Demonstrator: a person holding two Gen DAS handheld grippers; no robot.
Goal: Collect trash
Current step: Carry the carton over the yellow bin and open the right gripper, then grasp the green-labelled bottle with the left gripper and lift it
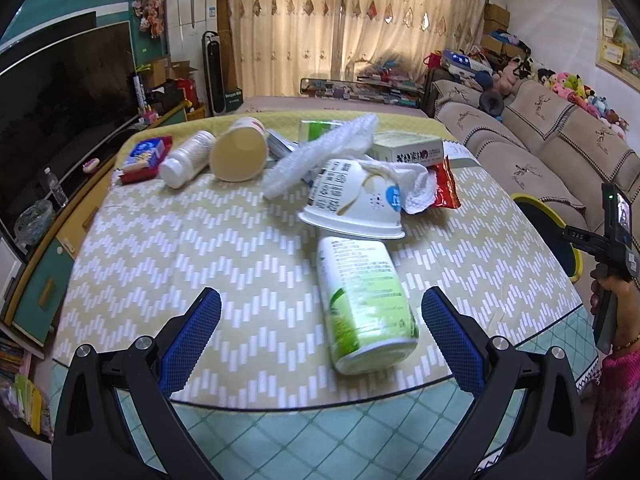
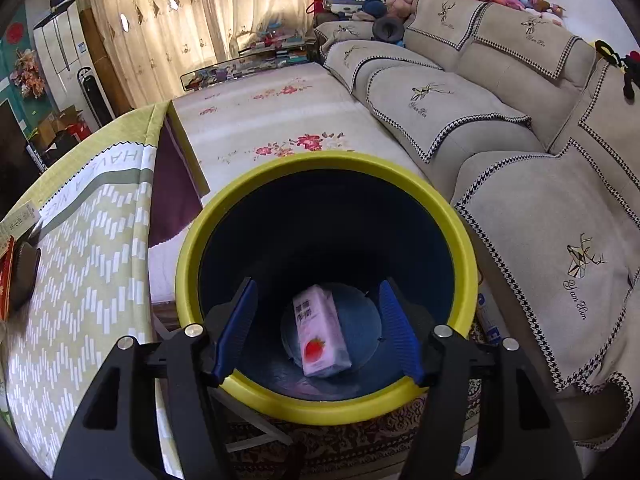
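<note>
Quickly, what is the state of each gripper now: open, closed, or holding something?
Left gripper: open, holding nothing; the green-and-white plastic bottle lies between its fingers.
Right gripper: open, empty, above the yellow-rimmed bin.

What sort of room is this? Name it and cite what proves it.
Most likely a home living room: a covered sofa lined with plush toys, a large television, and a curtained window.

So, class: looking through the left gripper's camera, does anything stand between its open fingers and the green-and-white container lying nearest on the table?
Nothing visible does. The left gripper is open, and the green-and-white container lies on its side on bare tablecloth between the fingers' line. The upturned white cup sits beyond it, not in front.
</note>
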